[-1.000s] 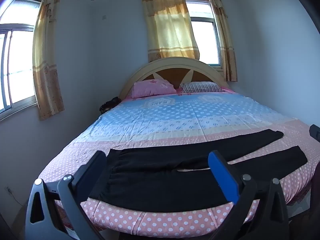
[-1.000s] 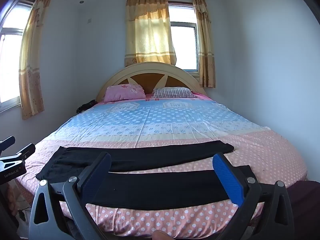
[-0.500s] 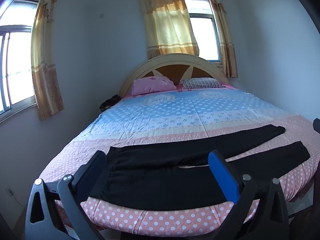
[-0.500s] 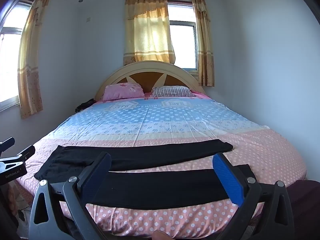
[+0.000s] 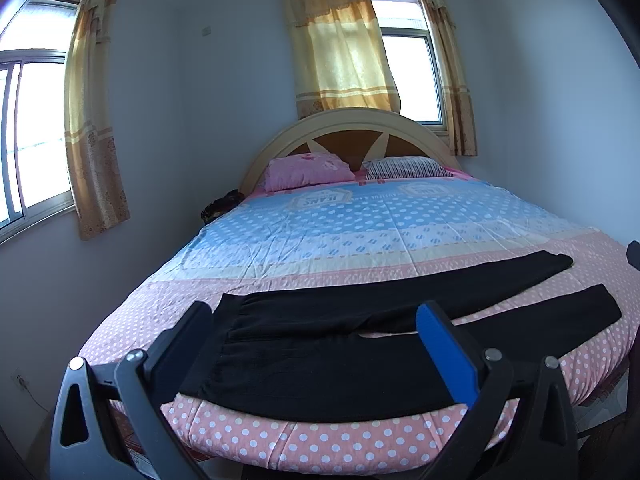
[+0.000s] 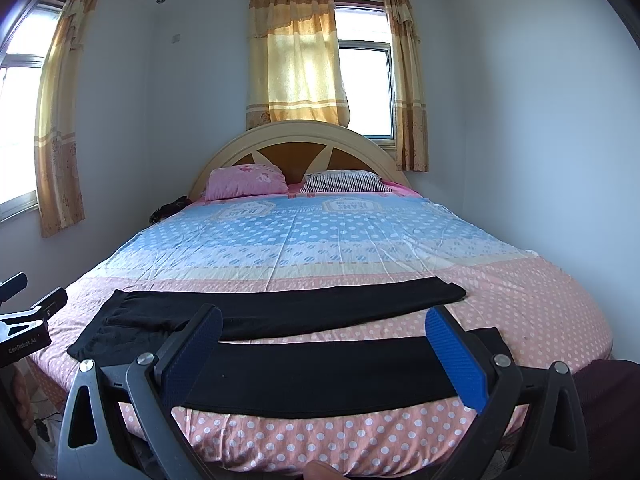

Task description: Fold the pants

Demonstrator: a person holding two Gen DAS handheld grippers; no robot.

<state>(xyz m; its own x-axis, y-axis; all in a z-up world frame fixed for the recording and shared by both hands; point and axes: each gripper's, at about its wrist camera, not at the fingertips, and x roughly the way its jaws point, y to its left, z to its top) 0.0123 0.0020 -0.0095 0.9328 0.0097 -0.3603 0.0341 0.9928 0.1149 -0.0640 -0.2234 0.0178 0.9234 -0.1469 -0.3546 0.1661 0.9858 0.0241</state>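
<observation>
Black pants lay spread flat across the near end of the bed, on the pink polka-dot part of the sheet, waistband toward the left and both legs stretched out to the right with a narrow strip of sheet showing between them. Both tools hung above the foot of the bed, clear of the fabric: the left gripper had its jaws spread wide and held nothing, and the right gripper was likewise wide apart and empty. A pink pillow and a striped pillow rested against the arched headboard, below a window with yellow curtains.
</observation>
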